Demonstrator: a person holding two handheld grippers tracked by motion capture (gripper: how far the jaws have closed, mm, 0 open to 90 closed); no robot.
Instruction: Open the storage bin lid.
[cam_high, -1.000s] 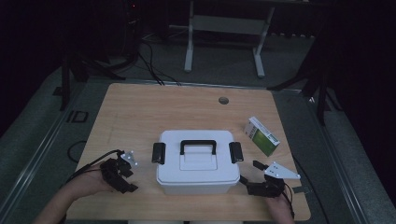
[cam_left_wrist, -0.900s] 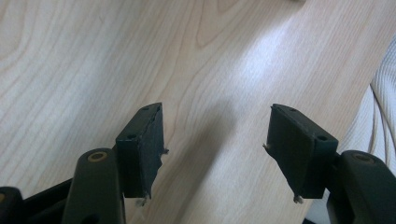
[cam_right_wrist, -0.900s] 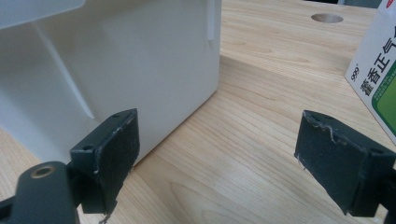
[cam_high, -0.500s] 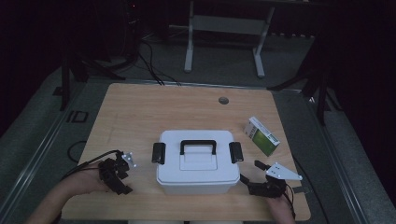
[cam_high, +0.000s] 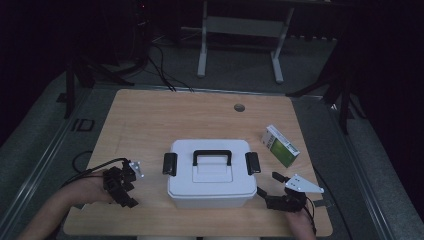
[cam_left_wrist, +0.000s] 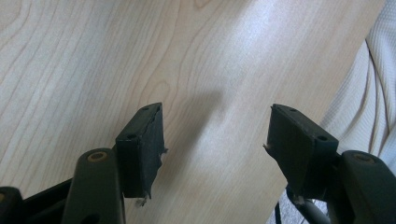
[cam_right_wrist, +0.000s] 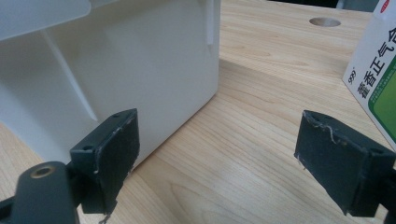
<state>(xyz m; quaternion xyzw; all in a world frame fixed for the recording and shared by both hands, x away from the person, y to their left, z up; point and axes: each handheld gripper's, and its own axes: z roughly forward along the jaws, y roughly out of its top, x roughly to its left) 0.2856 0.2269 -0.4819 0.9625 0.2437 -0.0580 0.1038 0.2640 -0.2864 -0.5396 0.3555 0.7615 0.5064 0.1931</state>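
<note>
White storage box (cam_high: 210, 172) sits near the front middle of the counter (cam_high: 150, 120), lid on, black handle (cam_high: 212, 156) lying flat on top, black latch on each short side. In the right gripper view the box wall (cam_right_wrist: 116, 70) rises just ahead of one finger (cam_right_wrist: 114, 154), close by, contact unclear. Right gripper (cam_high: 274, 192) rests on the counter just beside the box's front right corner, fingers spread wide, released, bare wood between them, nothing held. Green and white carton (cam_high: 281, 146) lies behind and to the right of the box, apart from it, tilted diagonally; its printed face shows at the edge of the right gripper view (cam_right_wrist: 373, 74). Left gripper (cam_high: 125, 192) lies at the front left of the counter, apart from the box, pointing back toward the person. Its fingers (cam_left_wrist: 142, 149) stand parted, released, bare wood between them, a white sleeve (cam_left_wrist: 364, 102) alongside. Round hole (cam_high: 239, 107) in the counter farther back, well apart from the box.
</note>
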